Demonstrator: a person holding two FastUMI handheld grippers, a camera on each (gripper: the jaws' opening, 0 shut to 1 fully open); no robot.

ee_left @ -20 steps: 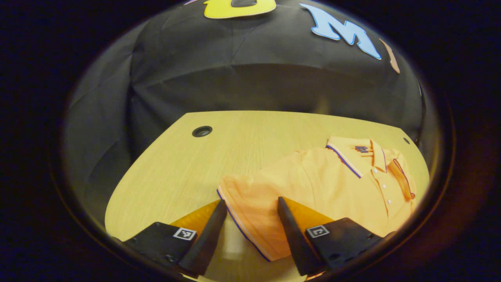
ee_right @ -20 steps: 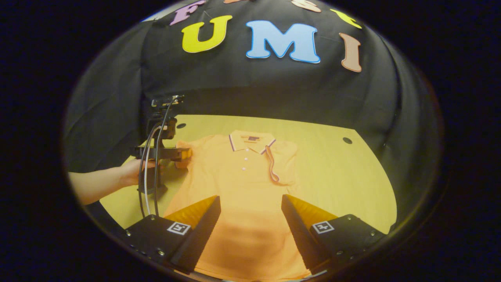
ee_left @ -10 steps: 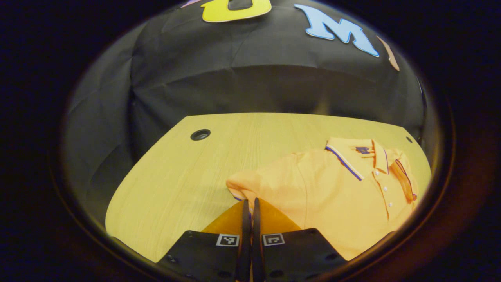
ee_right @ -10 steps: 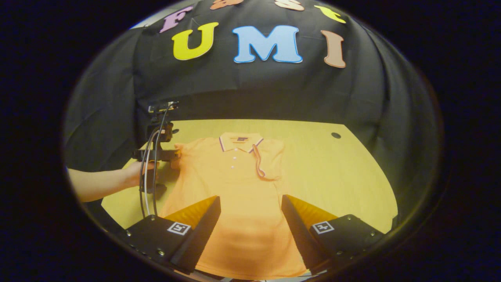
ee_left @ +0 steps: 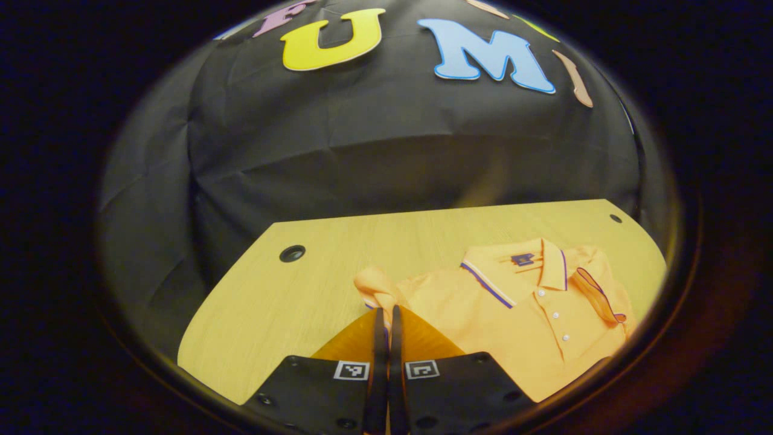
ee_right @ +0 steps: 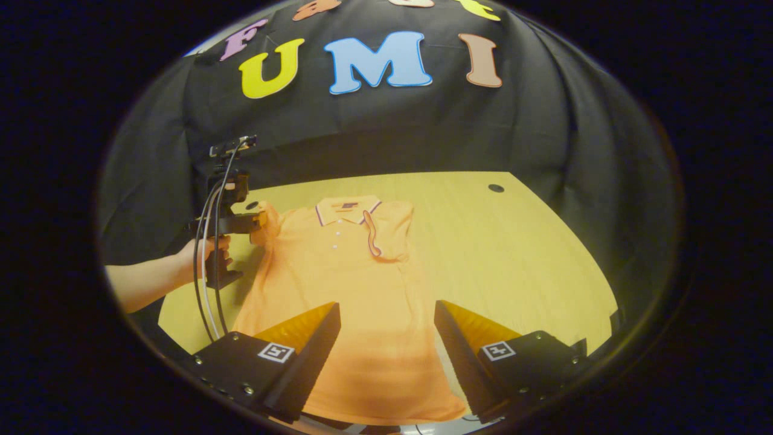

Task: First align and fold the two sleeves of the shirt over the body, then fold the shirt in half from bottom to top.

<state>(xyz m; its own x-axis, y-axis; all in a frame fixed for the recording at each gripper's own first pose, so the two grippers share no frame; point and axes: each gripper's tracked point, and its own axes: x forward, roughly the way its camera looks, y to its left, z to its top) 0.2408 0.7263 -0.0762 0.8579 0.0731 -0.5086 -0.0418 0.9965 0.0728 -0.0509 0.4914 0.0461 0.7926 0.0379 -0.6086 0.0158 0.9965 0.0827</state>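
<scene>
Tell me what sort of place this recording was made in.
Most likely a staged recording booth, not a home: black cloth drapes the walls behind a bare wooden table with cable holes. An orange polo shirt lies flat on it, and a person's hand holds the left gripper with trailing cables.

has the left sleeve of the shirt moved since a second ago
Yes. The left tongs have shut on the sleeve and lifted it off the table, drawing it inward toward the collar, away from the table's round hole.
</scene>
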